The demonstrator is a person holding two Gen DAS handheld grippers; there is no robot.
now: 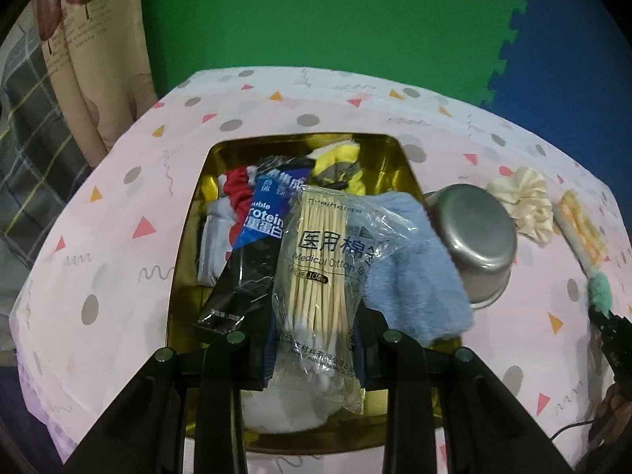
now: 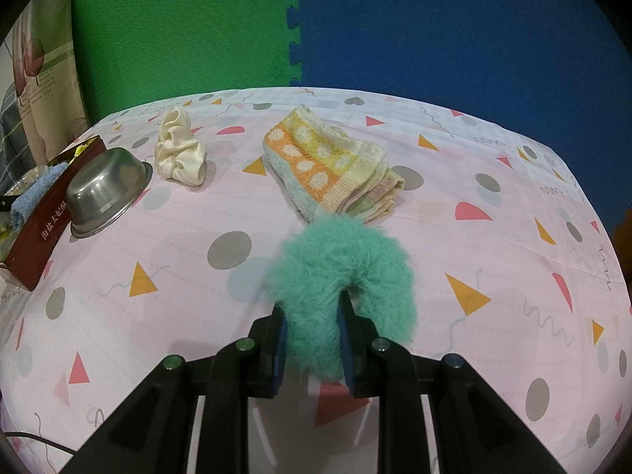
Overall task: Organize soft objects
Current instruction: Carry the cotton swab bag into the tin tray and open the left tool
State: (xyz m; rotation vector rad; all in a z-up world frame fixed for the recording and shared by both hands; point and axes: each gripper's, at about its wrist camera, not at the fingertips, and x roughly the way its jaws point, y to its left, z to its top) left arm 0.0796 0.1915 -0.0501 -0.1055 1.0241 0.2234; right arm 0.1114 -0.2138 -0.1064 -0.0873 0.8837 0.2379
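Left tongs [image 1: 316,339] pinching cotton swab pack [image 1: 320,276] over tin [image 1: 189,237]; right tongs [image 2: 312,339] pinching teal scrunchie [image 2: 339,264]. Next: release swabs into tin.

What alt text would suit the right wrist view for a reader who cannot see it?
The right gripper is shut on a fluffy teal scrunchie above a pink patterned tablecloth. Beyond lie a folded dotted towel, a cream scrunchie and an upturned steel bowl.
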